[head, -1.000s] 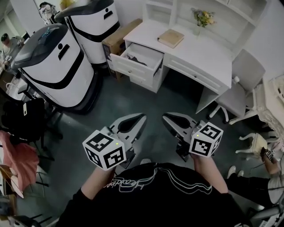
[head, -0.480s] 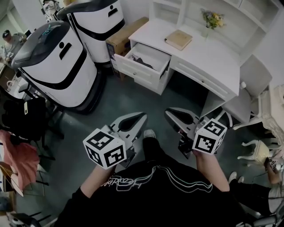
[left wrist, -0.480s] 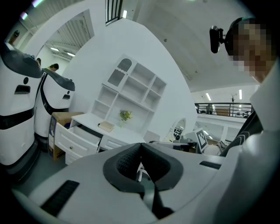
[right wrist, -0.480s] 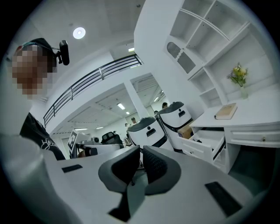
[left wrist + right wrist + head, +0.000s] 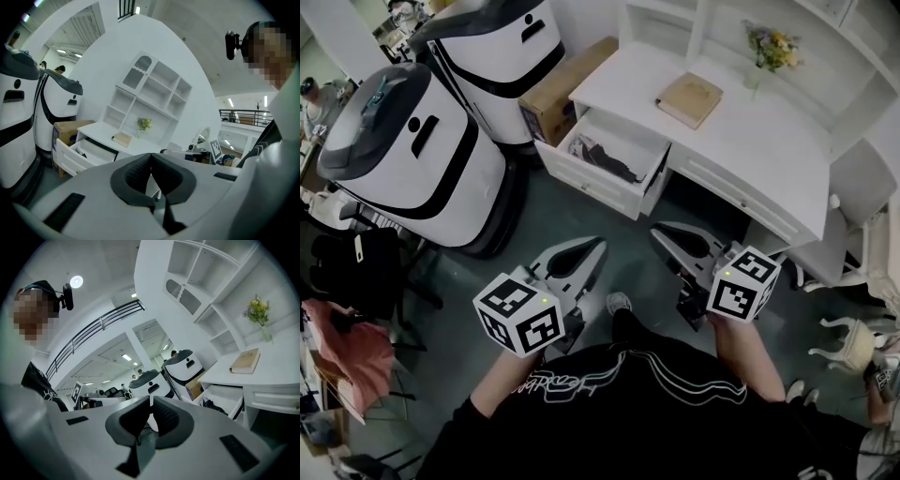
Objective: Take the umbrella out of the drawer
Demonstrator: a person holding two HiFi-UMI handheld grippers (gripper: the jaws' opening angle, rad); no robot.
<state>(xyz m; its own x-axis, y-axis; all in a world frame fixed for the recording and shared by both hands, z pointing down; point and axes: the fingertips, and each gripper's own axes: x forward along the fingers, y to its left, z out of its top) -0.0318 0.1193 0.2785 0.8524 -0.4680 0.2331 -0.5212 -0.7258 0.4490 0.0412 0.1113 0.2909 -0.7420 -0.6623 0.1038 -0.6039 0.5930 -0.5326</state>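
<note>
The white desk (image 5: 741, 122) has its left top drawer (image 5: 614, 159) pulled open. A dark bundled object (image 5: 607, 159) lies inside; I cannot make out its shape well enough to tell that it is the umbrella. My left gripper (image 5: 598, 246) and right gripper (image 5: 661, 232) are held side by side over the floor, short of the desk, pointing at it. Both are shut with nothing between the pads. The left gripper (image 5: 151, 157) sees the open drawer (image 5: 86, 150) at its left. Past the right gripper (image 5: 151, 400), the drawer (image 5: 225, 401) and its dark contents (image 5: 213, 406) show at the right.
A tan book (image 5: 692, 97) and a flower vase (image 5: 766, 47) sit on the desk top. A cardboard box (image 5: 555, 89) stands left of the drawer. Two large white-and-black machines (image 5: 403, 155) (image 5: 492, 47) stand at the left. A white chair (image 5: 853, 178) is at the right.
The person has walked toward the desk with both shut grippers held out in front. The desk and open drawer now lie closer and more central in the head view.
</note>
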